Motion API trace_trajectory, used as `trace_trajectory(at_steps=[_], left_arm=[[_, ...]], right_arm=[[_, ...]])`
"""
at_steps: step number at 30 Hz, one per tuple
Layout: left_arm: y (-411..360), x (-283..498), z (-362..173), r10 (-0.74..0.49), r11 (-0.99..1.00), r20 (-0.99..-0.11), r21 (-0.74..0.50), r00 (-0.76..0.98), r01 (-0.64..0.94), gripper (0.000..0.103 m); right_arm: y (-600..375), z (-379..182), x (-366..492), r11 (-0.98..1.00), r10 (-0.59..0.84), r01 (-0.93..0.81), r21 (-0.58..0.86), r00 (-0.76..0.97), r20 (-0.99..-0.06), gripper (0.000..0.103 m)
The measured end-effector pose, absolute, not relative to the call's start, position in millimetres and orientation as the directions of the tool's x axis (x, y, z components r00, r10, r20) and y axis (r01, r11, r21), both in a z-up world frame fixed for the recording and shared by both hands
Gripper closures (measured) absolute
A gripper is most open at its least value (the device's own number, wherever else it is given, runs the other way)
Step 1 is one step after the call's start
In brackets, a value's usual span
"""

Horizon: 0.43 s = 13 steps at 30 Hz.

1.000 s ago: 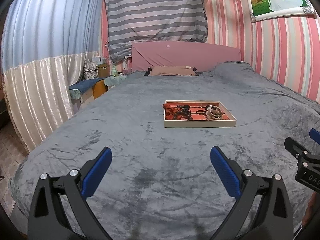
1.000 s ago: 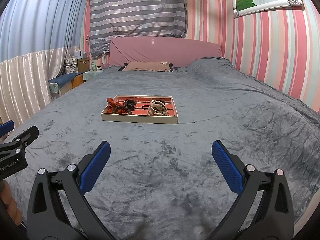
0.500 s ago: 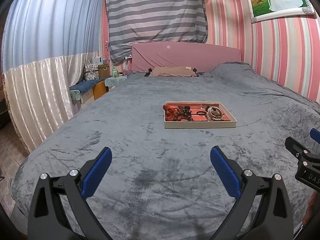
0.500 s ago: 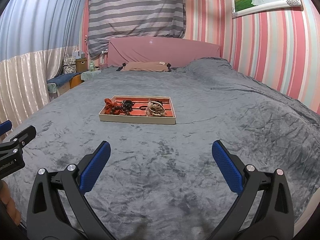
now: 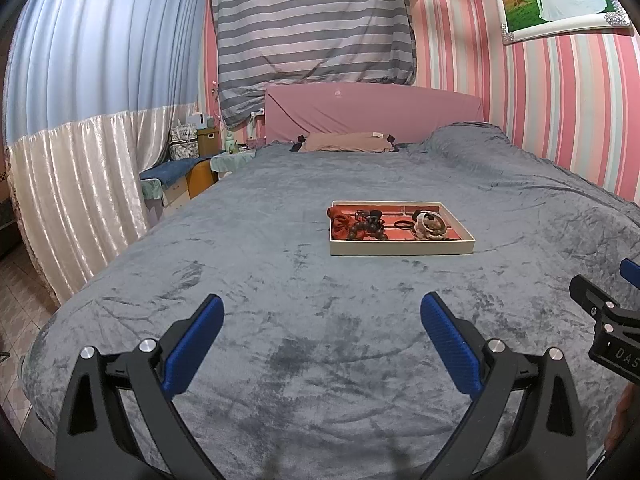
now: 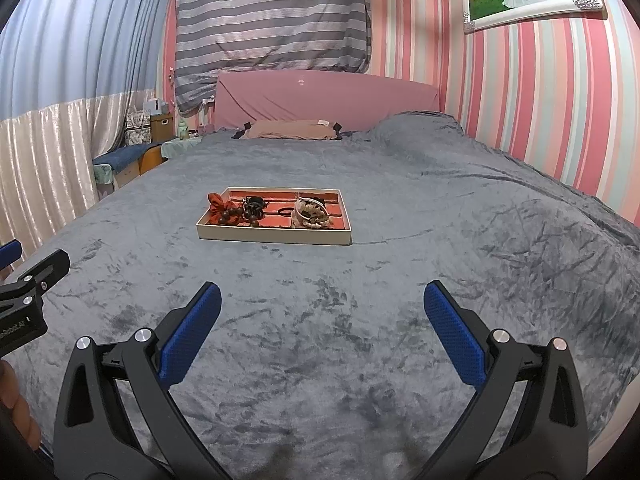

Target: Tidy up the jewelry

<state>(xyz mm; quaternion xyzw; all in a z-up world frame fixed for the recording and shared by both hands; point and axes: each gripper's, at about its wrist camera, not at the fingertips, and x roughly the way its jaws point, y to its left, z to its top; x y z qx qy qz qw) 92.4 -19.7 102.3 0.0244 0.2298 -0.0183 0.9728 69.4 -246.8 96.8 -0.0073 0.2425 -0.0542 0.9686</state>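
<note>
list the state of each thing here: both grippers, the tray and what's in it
left gripper: jaws wide open, empty, above the blanket
right gripper: jaws wide open, empty, above the blanket
shallow cream tray with red lining: flat on the grey plush blanket, lidless
red fabric scrunchie: in the tray's left end
dark brown bead bracelets: heaped beside the scrunchie
thin black hair tie: lying flat mid-tray
pale beaded bracelets: piled in the right part

A wide bed (image 5: 280, 320) under a grey plush blanket (image 6: 440, 240) meets a pink headboard (image 5: 372, 114). Pink-striped walls (image 6: 520, 92) carry a framed wedding photo (image 5: 560, 0) (upper right); pale curtains (image 5: 80, 180) hang left.
</note>
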Motion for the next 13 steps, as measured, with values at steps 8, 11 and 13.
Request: trace_trajectory(at_steps=[8,11,13], left_arm=[[-19.4,91.9,102.0,-0.025,0.998,-0.451,0.042,0.892,0.050,0.006],[-19.8,90.4,100.9,-0.021,0.998,-0.446,0.049,0.895,0.049,0.006],[-20.8,89.8,99.7,-0.019,0.998,-0.445,0.051,0.896,0.047,0.006]], right_arm=[[-246.8,95.2,70.4,0.994,-0.107,0.101,-0.040,0.875,-0.472,0.004],[-247.2,94.9,70.4,0.994,-0.107,0.100,-0.040,0.875,-0.472,0.004],[-246.8,95.1,70.4,0.994,-0.107,0.100,-0.040,0.875,-0.473,0.004]])
